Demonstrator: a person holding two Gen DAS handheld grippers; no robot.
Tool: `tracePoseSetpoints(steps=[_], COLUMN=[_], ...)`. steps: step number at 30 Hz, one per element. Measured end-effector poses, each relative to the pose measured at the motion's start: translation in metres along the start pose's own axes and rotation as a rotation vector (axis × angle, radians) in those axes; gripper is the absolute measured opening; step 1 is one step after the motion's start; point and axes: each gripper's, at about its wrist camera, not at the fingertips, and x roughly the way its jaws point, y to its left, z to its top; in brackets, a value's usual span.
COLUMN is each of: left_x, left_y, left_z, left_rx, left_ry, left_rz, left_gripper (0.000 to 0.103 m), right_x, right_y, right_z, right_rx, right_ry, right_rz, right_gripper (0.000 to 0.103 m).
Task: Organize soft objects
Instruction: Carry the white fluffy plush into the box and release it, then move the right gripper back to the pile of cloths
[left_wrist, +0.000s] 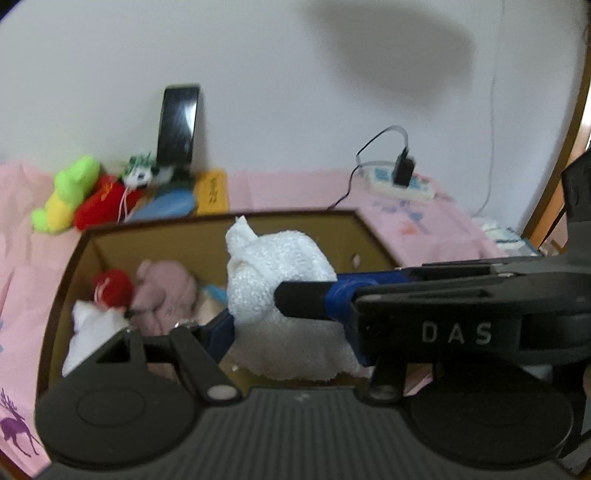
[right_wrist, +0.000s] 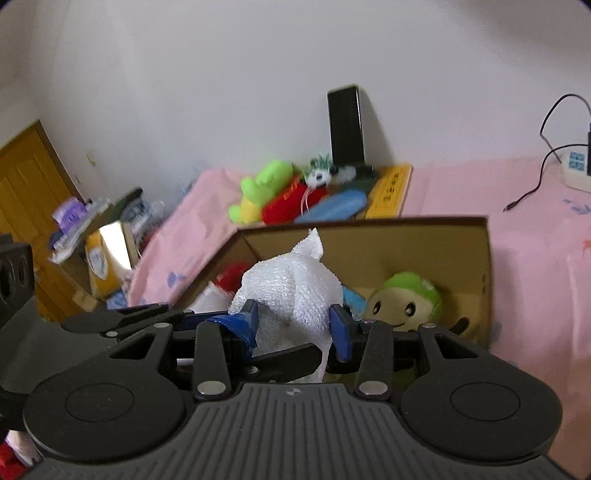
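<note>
Jaws of both grippers are clamped on one white towel (right_wrist: 291, 291), bunched into a soft lump and held above an open cardboard box (right_wrist: 484, 266). From the right wrist view, the right gripper (right_wrist: 297, 326) squeezes the lump between its two blue pads, one pressed into each flank. From the left wrist view, the left gripper (left_wrist: 255, 310) holds the same towel (left_wrist: 273, 273), while a black finger of the right gripper reaches in across the front of the lump.

Beyond and below the jaws, the box already holds a red plush (left_wrist: 112, 288), a pink cloth (left_wrist: 166, 295) and a green-capped smiling plush (right_wrist: 406, 299). Farther beyond, on the pink bedcover (right_wrist: 461, 192), lies a pile of toys (right_wrist: 295, 195) that is not yet sorted.

Risks, as a judgement: a loose flap hanging below the jaws could catch on the near rim of the box. If one gripper lets go first, the lump may unroll and drape over the wall. The two grippers sit very near each other and could knock together. Both views are blurred, so exact clearance over the rim cannot be told.
</note>
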Motion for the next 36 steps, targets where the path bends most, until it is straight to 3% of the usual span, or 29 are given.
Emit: tracePoseSetpoints(steps=[9,18,36], left_x=[0.042,0.041,0.011], left_y=[0.019,0.018,-0.011], left_z=[-0.016,-0.015,-0.007], left_rx=[-0.021,-0.003,0.066], left_ry=[0.111,0.117,0.103], left_rz=[-0.012,-0.028,0.141], left_gripper=[0.063,0.065,0.066], right_x=[0.027,0.008,-0.032], right_y=[-0.011,-0.018,-0.009], right_z=[-0.01,-0.015,-0.017], right_rx=[0.039,0.124,0.175], right_ry=[0.08,0.041,-0.019], right_rz=[-0.071,-0.085,-0.251], right_gripper=[0.027,0.027,0.027])
